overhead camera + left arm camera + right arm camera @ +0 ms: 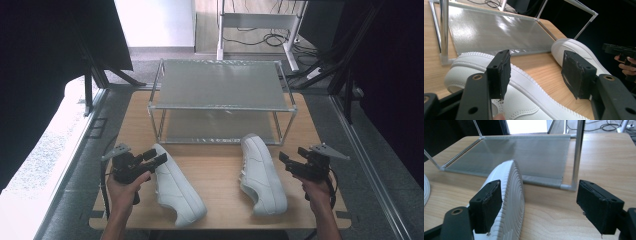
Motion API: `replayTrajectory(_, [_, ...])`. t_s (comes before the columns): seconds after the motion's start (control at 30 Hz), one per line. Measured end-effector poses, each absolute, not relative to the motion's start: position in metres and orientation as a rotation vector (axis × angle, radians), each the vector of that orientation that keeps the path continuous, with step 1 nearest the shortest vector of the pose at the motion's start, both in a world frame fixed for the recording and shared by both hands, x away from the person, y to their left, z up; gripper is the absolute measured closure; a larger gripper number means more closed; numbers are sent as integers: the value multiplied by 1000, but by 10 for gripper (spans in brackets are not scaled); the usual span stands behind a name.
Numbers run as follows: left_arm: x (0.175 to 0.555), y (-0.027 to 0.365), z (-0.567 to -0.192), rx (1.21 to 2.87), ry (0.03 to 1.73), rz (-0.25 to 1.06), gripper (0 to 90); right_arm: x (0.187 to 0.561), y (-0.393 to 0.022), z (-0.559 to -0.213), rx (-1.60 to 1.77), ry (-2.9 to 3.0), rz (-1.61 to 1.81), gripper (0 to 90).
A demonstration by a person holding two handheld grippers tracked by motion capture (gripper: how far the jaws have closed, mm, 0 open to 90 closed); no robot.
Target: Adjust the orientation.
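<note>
White shoes [177,185] beside open tongs, no legible branding.

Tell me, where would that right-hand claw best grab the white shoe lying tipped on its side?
Probably at the heel end. The right shoe lies on its side, its ridged sole turned toward the right gripper, whose jaws stand open. Coming from the right and slightly above, one jaw could press the sole and the other the upper, where the shoe looks narrow enough for the gap.
</note>
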State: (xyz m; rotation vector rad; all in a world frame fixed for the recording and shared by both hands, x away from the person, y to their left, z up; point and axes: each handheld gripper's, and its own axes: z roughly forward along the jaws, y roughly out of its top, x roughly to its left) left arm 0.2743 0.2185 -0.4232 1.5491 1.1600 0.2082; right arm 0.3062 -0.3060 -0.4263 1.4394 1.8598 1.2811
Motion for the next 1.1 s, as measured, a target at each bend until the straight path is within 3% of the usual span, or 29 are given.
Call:
replayTrajectory(0.4, [272,200,-419,1553,1111,176,495,307,-313,-435,1457,1849,1312,248])
replayTrajectory(0.53, [271,200,-420,1550,1116,160,681,306,-318,-435,1464,1824,1301,259])
replayTrajectory(0.73, [270,194,-419,1516,1106,109,864,306,-324,-438,1495,1796,1299,261])
replayTrajectory(1.1, [268,202,-418,1533,1142,139,900,306,-325,-438,1502,1790,1274,266])
